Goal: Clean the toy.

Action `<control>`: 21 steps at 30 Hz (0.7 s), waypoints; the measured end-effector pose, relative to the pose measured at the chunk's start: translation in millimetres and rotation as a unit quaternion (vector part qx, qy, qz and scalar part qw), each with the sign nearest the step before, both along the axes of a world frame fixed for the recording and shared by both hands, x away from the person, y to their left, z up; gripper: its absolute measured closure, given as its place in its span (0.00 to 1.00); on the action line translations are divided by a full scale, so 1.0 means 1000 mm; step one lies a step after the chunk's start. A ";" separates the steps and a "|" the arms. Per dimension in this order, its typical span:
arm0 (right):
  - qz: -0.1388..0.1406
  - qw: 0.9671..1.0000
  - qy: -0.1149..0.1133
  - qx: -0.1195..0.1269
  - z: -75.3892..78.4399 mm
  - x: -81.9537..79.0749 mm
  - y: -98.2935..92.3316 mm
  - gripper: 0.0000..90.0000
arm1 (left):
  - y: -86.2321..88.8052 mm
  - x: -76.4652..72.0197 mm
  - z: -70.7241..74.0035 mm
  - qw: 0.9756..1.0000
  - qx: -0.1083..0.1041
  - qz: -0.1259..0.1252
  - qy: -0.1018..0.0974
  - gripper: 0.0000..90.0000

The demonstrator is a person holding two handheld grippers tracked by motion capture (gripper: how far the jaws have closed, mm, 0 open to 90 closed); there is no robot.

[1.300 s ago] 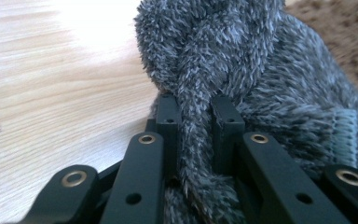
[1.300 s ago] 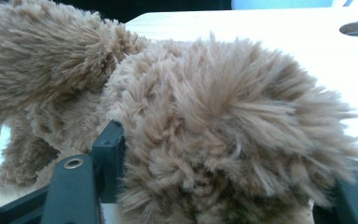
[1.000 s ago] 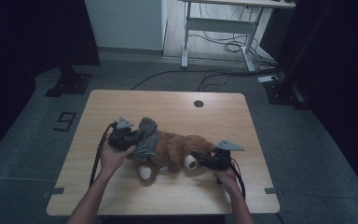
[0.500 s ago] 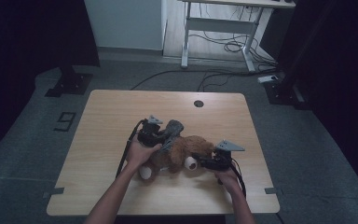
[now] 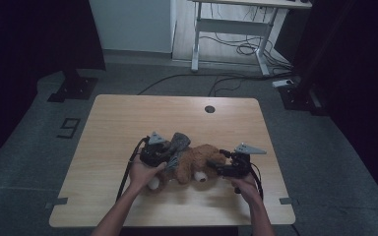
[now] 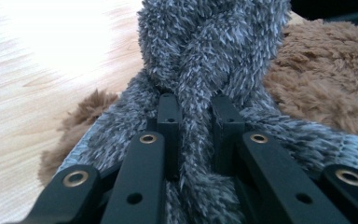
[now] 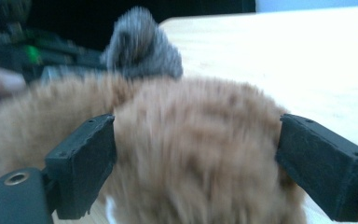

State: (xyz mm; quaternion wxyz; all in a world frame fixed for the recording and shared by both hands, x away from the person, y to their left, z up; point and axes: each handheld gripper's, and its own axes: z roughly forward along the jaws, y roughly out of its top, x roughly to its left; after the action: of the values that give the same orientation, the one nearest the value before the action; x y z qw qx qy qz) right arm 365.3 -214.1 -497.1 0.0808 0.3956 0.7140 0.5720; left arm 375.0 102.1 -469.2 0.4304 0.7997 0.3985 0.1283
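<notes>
Setting: dim room, a light wooden table (image 5: 128, 123) on a grey floor, with a white desk frame (image 5: 229, 29) and loose cables behind it.
Toy: a brown plush animal (image 5: 199, 164) lies on the near half of the table, between the two grippers, with a grey fuzzy scarf (image 6: 205, 51) on it.
Left gripper (image 5: 153, 152): jaws drawn together and clamped on a twisted strand of the grey scarf; in the left gripper view the strand runs up between the two black jaws, and the brown plush lies just beyond and to the right of them.
Right gripper (image 5: 226, 169): jaws have just been opening and now stand wide apart, one on each side of a rounded brown part of the toy; in the right gripper view the fur reaches close to both pads, but a firm press cannot be made out.
Hard to see: the right gripper view is blurred; the toy's face cannot be made out; a white paw (image 5: 201, 176) shows just beside the right gripper.
</notes>
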 end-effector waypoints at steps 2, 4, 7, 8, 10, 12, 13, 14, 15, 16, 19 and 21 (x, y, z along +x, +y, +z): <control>-0.007 1.000 -0.010 -0.003 0.009 -0.004 0.002 0.10 | 0.000 -0.008 0.000 1.000 0.000 -0.002 -0.009 0.85; -0.011 1.000 -0.012 -0.015 0.011 -0.004 0.003 0.09 | 0.000 -0.014 -0.001 1.000 0.002 -0.003 -0.014 0.85; -0.007 0.999 0.003 -0.033 0.006 0.000 0.007 0.07 | 0.001 -0.022 -0.002 1.000 0.000 -0.006 -0.019 0.85; -0.003 0.999 0.008 -0.042 0.004 0.001 0.009 0.06 | 0.001 -0.025 -0.002 1.000 0.000 -0.009 -0.020 0.85; 0.008 0.998 0.020 -0.051 0.000 0.003 0.013 0.02 | 0.003 -0.030 -0.002 1.000 -0.003 -0.013 -0.020 0.85; 0.018 0.997 0.036 -0.060 -0.005 0.004 0.016 0.00 | 0.004 -0.034 -0.003 1.000 -0.004 -0.016 -0.021 0.85; 0.023 0.997 0.045 -0.065 -0.008 0.005 0.017 0.00 | 0.005 -0.036 -0.003 1.000 -0.007 -0.018 -0.021 0.85; 0.023 0.997 0.045 -0.065 -0.008 0.005 0.017 0.00 | 0.005 -0.036 -0.003 1.000 -0.007 -0.018 -0.021 0.85; 0.028 0.995 0.066 -0.067 -0.014 0.005 0.016 0.00 | 0.006 -0.041 -0.005 0.999 -0.009 -0.019 -0.024 0.85; 0.028 0.995 0.066 -0.067 -0.014 0.005 0.016 0.00 | 0.006 -0.041 -0.005 0.999 -0.009 -0.019 -0.024 0.85; 0.052 0.992 0.094 -0.063 -0.024 0.003 0.017 0.04 | 0.007 -0.053 -0.006 0.999 -0.008 -0.020 -0.033 0.85; 0.063 0.992 0.092 -0.062 -0.024 0.001 0.016 0.14 | 0.008 -0.058 -0.007 0.999 -0.009 -0.016 -0.040 0.85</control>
State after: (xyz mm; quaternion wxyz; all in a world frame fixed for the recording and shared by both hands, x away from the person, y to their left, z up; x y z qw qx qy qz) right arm 366.4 -197.6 -521.4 0.0035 0.3952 0.7759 0.4917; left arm 316.6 110.4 -476.6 0.4552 0.7963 0.3692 0.1496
